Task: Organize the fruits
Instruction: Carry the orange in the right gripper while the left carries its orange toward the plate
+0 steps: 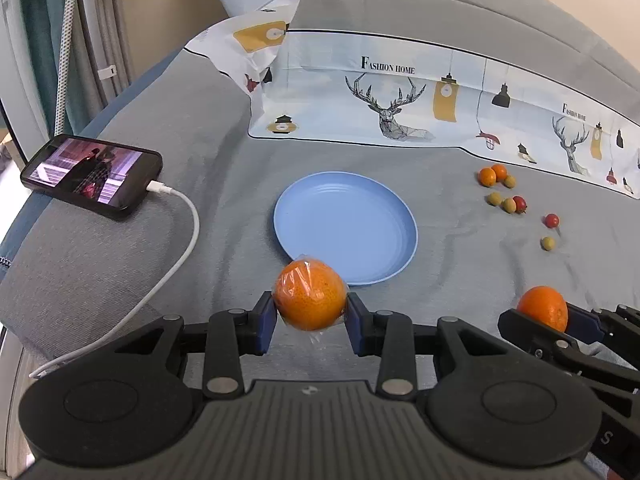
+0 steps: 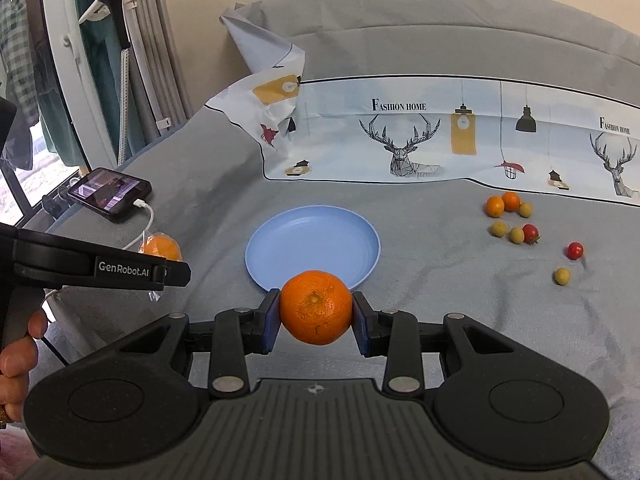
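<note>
My left gripper (image 1: 311, 309) is shut on a plastic-wrapped orange (image 1: 310, 294), held just in front of the near rim of an empty blue plate (image 1: 344, 216) on the grey bed. My right gripper (image 2: 316, 314) is shut on a bare orange (image 2: 316, 306), also just in front of the plate (image 2: 314, 246). Each gripper shows in the other's view: the right one with its orange (image 1: 544, 307) at the lower right, the left one with the wrapped orange (image 2: 160, 248) at the left. Several small fruits, two small oranges (image 2: 502, 203), greenish ones (image 2: 516, 235) and red ones (image 2: 575, 250), lie right of the plate.
A phone (image 1: 92, 176) with a lit screen and a white charging cable (image 1: 176, 248) lies at the left edge of the bed. A printed deer-pattern cloth (image 2: 420, 144) lies behind the plate. Curtains and a window frame (image 2: 60, 60) stand at the far left.
</note>
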Demonstrator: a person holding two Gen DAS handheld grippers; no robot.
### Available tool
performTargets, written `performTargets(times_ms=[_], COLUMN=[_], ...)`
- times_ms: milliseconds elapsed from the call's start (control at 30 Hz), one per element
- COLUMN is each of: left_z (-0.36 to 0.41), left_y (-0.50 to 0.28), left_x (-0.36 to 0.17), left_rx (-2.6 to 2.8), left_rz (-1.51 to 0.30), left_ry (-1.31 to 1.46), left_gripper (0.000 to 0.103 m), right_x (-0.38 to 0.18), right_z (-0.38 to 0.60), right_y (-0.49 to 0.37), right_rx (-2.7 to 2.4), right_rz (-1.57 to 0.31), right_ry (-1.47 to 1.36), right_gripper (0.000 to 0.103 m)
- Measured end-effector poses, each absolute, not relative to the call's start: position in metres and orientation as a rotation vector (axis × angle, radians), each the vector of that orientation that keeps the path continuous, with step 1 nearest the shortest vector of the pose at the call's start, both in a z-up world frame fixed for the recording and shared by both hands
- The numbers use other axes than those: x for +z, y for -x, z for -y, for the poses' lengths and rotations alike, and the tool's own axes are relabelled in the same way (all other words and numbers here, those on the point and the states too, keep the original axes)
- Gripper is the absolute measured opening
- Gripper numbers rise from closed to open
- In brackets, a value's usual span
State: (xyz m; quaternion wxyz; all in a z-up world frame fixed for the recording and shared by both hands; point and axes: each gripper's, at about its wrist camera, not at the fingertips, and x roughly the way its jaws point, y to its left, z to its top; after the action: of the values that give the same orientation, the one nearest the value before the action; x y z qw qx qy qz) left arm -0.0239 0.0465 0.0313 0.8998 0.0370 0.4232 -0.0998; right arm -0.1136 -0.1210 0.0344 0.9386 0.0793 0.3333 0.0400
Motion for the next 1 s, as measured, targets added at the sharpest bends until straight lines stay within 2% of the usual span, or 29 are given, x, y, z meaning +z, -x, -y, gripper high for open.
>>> performTargets(times_ms=[533,1000], left_z=[-0.049,-0.042], left_y=[0.017,-0.014], left_x=[0.027,0.022], left_rx=[-0.194,-0.178], left_rz=[-0.892,-0.904], left_ry=[-0.064,-0.079], left_gripper=[0.041,0.041], right_x=[0.031,0.021], right_z=[0.118,0.126], right_y=[0.105,0.064], right_rx=[0.081,0.061], right_rz=[-0.7,-0.721], right_ry=[-0.148,-0.163], right_gripper=[0.038,0.038])
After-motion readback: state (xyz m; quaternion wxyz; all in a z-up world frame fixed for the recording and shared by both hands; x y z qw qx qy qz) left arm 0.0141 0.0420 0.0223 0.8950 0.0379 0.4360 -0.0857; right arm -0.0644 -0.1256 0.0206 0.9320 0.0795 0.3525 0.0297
